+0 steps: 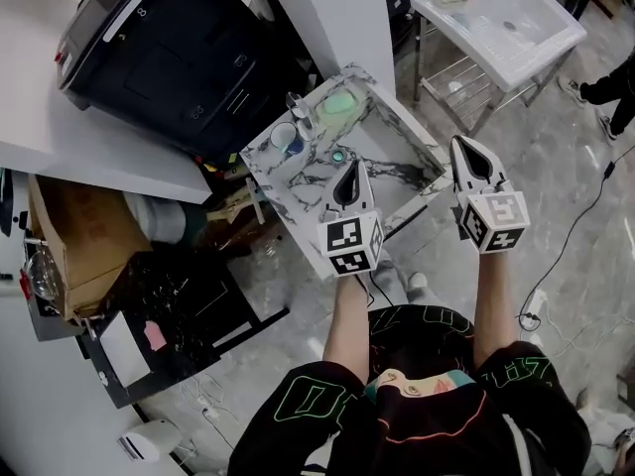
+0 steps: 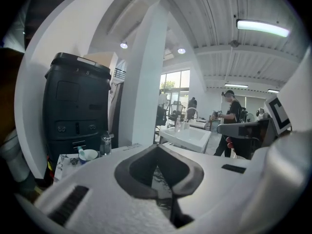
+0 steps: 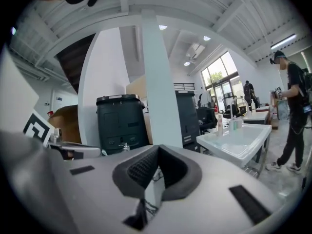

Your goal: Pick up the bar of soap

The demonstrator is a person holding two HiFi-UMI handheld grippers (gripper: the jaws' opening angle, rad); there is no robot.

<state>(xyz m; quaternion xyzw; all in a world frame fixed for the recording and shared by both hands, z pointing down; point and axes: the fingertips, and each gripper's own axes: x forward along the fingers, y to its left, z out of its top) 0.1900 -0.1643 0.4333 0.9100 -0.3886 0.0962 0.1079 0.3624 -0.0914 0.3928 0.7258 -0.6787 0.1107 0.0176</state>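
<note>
The pale green bar of soap [image 1: 338, 103] lies on the far corner of a small marble-patterned washstand [image 1: 298, 201], seen only in the head view. My left gripper [image 1: 350, 170] hovers over the washstand's basin, short of the soap, with its jaws shut and nothing between them; its own view shows the closed tips [image 2: 157, 150]. My right gripper [image 1: 464, 149] is held to the right of the washstand, over the floor, also shut and empty [image 3: 157, 152]. The soap is hidden behind the jaws in both gripper views.
On the washstand's left rim stand a white cup with a toothbrush [image 1: 285, 139] and a clear glass [image 1: 298, 103]. A black bin [image 1: 189, 48] and a white pillar [image 1: 332, 18] stand behind. A white sink [image 1: 506, 28] is far right; a person [image 3: 292, 116] stands there.
</note>
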